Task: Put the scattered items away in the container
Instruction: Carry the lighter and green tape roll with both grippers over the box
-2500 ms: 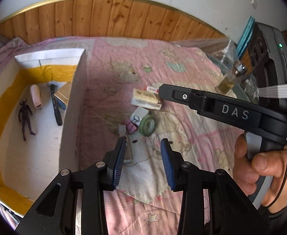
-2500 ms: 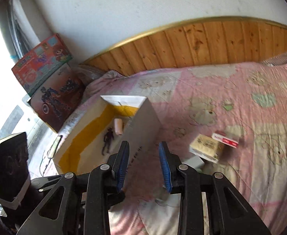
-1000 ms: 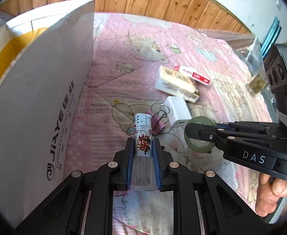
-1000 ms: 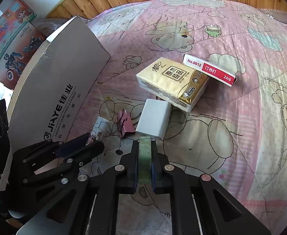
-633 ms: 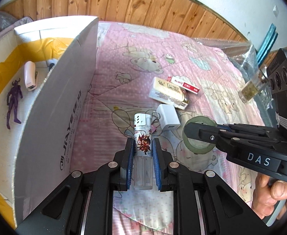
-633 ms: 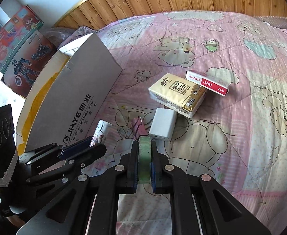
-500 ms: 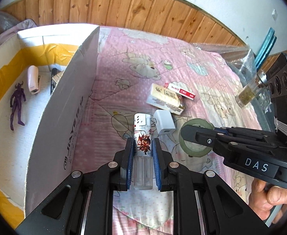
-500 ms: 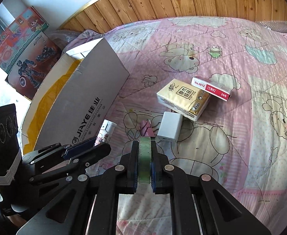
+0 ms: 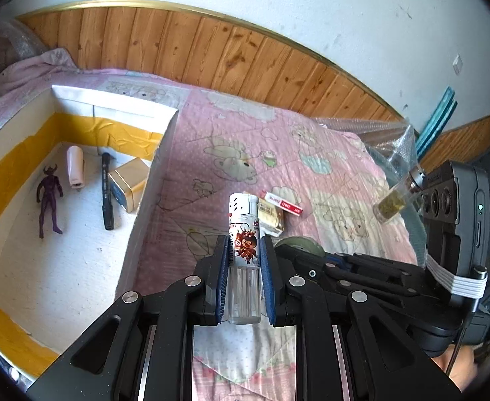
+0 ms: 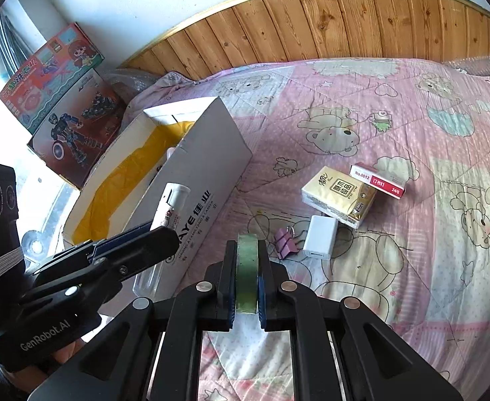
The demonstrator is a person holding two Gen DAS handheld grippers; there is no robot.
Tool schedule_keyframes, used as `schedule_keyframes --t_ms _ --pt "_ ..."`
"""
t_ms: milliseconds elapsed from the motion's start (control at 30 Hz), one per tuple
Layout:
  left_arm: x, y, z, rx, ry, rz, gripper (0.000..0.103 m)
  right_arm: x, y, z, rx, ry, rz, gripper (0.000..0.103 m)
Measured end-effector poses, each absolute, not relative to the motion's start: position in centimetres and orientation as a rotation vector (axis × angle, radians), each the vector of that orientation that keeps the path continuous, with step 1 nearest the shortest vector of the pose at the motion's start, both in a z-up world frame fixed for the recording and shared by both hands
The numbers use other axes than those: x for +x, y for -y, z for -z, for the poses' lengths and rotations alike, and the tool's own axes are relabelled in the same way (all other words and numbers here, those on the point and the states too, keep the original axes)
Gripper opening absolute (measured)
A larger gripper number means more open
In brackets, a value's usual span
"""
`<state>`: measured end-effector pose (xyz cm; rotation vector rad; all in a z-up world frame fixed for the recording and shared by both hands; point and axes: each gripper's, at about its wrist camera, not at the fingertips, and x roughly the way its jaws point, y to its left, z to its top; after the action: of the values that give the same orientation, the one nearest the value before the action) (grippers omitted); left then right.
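My left gripper (image 9: 244, 250) is shut on a clear lighter (image 9: 244, 230) with a red cartoon print, held up above the pink bedspread just right of the white box (image 9: 151, 180). The lighter also shows in the right wrist view (image 10: 169, 210). My right gripper (image 10: 247, 250) is shut on a green tape roll (image 10: 247, 267), raised over the bed to the right of the box (image 10: 205, 180). On the bedspread lie a tissue pack (image 10: 340, 195), a red staple box (image 10: 378, 178), a white charger (image 10: 320, 237) and a pink binder clip (image 10: 286, 239).
Inside the box lie a purple figure (image 9: 49, 195), a black marker (image 9: 106, 190), a pale stapler (image 9: 74, 166) and a gold tin (image 9: 129, 182). A small glass bottle (image 9: 398, 197) stands at the bed's right edge. Toy boxes (image 10: 57, 113) lean left of the bed, by the wooden headboard (image 10: 328, 26).
Both grippers closed on their items, the left on the lighter and the right on the tape roll, then lifted away from the bedspread. The box interior has come into the left view.
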<state>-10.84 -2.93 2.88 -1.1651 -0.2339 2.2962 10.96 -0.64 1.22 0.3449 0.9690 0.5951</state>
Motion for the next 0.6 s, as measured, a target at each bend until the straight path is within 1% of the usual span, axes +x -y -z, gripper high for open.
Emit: schedule_keyframes --t_ms 333,600 --pt "-10.0 6.1 -5.3 -1.114 0.26 -2.334 0.019 9.5 -0.9 -4.7 0.331 -0.852 -0.619 0.011" --pt "-10.0 11.8 -7.7 -1.067 0.256 -2.409 0.019 8.7 -2.2 -7.0 0.343 -0.788 -0.643 0.011"
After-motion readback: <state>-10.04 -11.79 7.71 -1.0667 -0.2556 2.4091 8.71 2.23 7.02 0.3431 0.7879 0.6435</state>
